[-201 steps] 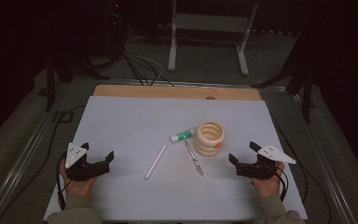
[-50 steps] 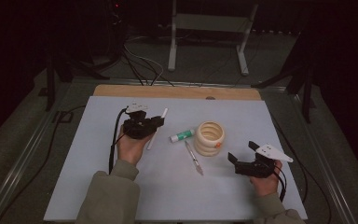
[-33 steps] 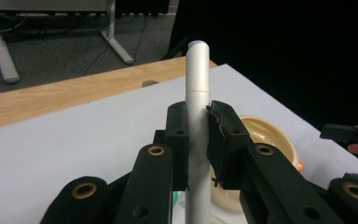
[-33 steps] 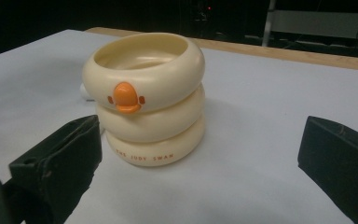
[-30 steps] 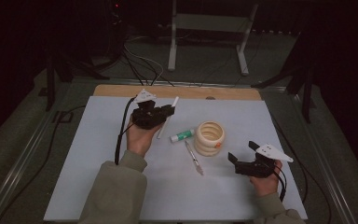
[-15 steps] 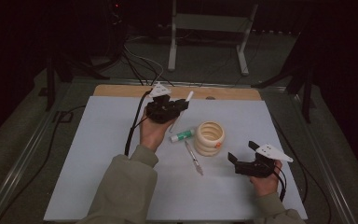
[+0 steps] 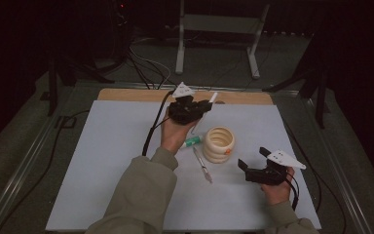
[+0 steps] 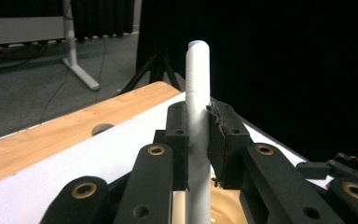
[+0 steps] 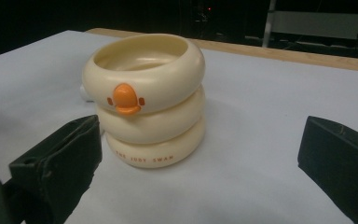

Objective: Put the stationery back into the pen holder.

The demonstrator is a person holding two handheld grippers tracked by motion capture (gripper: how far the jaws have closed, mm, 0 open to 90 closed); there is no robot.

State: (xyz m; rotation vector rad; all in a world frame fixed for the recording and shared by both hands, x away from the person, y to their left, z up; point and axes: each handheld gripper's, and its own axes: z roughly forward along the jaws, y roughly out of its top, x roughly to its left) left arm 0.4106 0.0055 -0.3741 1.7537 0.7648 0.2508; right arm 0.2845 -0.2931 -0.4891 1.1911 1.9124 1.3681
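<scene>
My left gripper (image 7: 205,106) is raised over the far middle of the white mat (image 7: 107,161), shut on a white pen (image 7: 213,97). In the left gripper view the pen (image 8: 198,93) stands upright between the pads (image 8: 223,135), and its tip pokes out past them. Just below and to the near right sits a cream holder of three stacked rings (image 7: 219,144) with an orange duck bill (image 9: 125,99) on its top ring. My right gripper (image 7: 252,158) rests at the near right, open, with the holder (image 9: 149,102) straight ahead of its jaws and apart from them.
A small tube with a green cap (image 7: 192,142) lies left of the holder, partly behind the left hand. A thin pen (image 7: 203,165) lies in front of it. A wooden strip (image 7: 126,95) runs along the mat's far edge. Cables and stand legs lie on the floor beyond.
The left hand has carried the white pen to the right and farther along the mat, ending close above the holder's far left side. The right gripper has kept still.
</scene>
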